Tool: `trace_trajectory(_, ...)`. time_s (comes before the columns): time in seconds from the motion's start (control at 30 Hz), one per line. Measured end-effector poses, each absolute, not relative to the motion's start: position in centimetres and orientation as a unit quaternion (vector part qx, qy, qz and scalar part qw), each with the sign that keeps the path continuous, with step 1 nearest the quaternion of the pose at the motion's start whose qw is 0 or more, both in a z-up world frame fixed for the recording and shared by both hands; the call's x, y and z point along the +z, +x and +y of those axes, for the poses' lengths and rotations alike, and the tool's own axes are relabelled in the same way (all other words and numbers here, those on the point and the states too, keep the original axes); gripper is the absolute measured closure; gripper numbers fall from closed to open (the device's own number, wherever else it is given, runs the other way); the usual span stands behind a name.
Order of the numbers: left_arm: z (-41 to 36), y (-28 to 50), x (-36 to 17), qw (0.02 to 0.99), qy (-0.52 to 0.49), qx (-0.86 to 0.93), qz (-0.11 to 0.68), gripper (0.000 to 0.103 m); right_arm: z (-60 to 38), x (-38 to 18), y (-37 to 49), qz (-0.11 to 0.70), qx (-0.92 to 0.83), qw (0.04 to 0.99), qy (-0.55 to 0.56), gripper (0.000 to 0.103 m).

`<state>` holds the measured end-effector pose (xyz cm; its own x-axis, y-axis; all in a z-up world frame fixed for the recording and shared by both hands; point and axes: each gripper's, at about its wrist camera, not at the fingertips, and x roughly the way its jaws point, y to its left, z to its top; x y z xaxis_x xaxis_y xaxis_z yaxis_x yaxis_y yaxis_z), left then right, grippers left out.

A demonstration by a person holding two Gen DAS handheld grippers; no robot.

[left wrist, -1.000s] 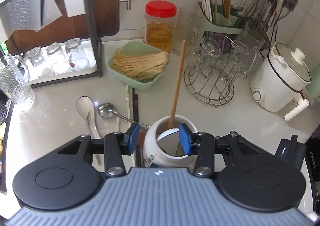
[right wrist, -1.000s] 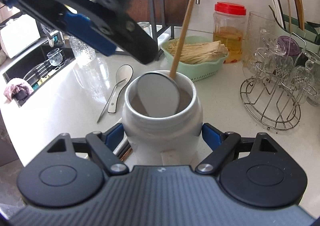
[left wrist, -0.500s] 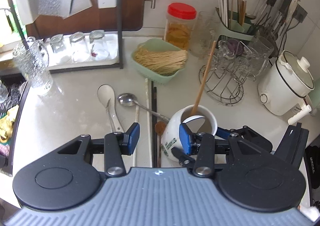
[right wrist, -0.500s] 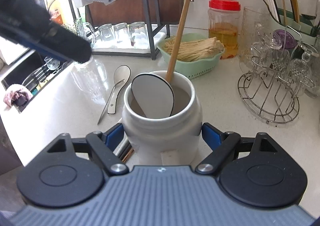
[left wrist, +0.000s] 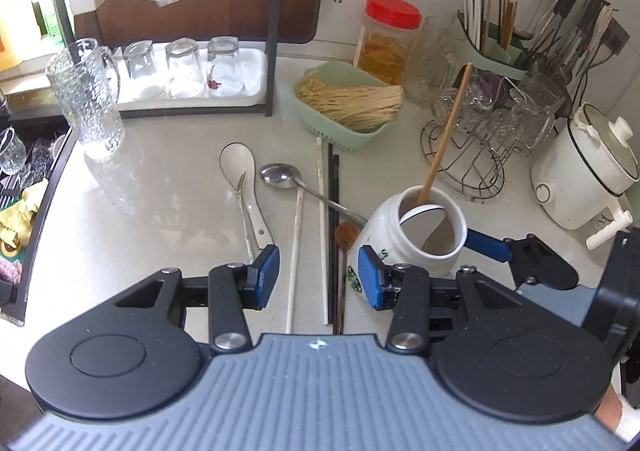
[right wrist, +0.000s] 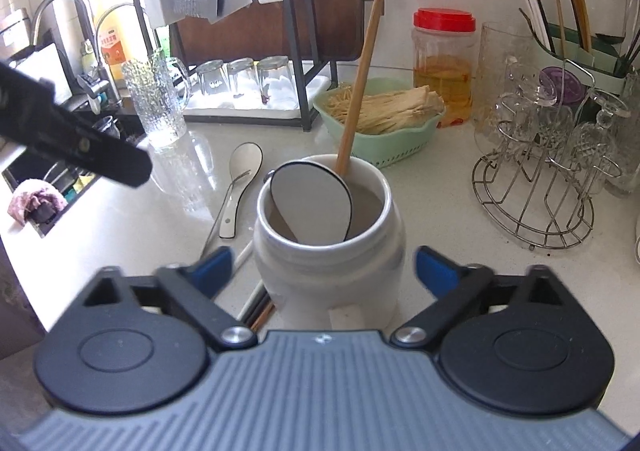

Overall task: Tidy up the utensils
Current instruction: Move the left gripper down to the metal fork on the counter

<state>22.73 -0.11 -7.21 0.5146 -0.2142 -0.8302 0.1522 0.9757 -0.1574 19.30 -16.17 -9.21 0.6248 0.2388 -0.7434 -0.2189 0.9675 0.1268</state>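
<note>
The pale speckled stone table (left wrist: 168,187) carries everything, with its loose cutlery spread in a rough row in the middle, seemingly so each piece can be reached one at a time.

The squat white ceramic jar (right wrist: 326,247) stands upright on the table as the collecting pot. Already in it are a white flat-bowled ladle with a dark rim (right wrist: 310,207) and its long wooden handle (right wrist: 362,71), leaning against the far lip.

The right gripper (right wrist: 324,267) sits around the jar, and its fingers (right wrist: 434,269) have just been opening. They now stand wide with a clear gap to the jar wall on each side, so the jar is between them but not gripped; my guess is it was being steadied and no longer needs that.

The left gripper (left wrist: 318,277) hovers low over the row, about half open and empty, likely lining up the next pick. Beneath it lie a thin white chopstick (left wrist: 295,251), a white and dark pair of chopsticks (left wrist: 329,235) and a small brown wooden spoon (left wrist: 345,247) that lies close against the jar's base.

Further off lie a long steel spoon (left wrist: 282,175), a white ceramic soup spoon (left wrist: 240,167) and a slim steel fork (left wrist: 245,211) resting over it.
</note>
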Motion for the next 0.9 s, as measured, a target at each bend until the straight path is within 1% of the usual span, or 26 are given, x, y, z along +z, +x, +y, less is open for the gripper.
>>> trace_trajectory(0.3,2.0,22.7,-8.4,0.867,-0.056,-0.087,0.488,0.054,-16.3,-8.2,18.9,0.394,0.11,0.912,0.01,0.0)
trace_trajectory(0.43,2.8,22.8,-8.5,0.869,-0.062,-0.086,0.484,0.054,-17.1,-7.7,18.4,0.399,0.109,0.91,0.032,0.0)
trace_trajectory(0.7,3.3,23.4,-10.4,0.861,-0.074,-0.103,0.492,0.054,-16.6,-7.5,17.7,0.401,0.118,0.908,0.006,0.001)
trace_trajectory(0.83,3.6,23.9,-10.8,0.876,-0.058,-0.094,0.47,0.054,-16.4,-7.6,17.4,0.402,0.116,0.908,-0.003,0.001)
trace_trajectory(0.9,4.1,24.6,-11.4,0.872,-0.069,-0.101,0.474,0.054,-16.4,-7.7,17.2,0.402,0.112,0.909,-0.006,0.001)
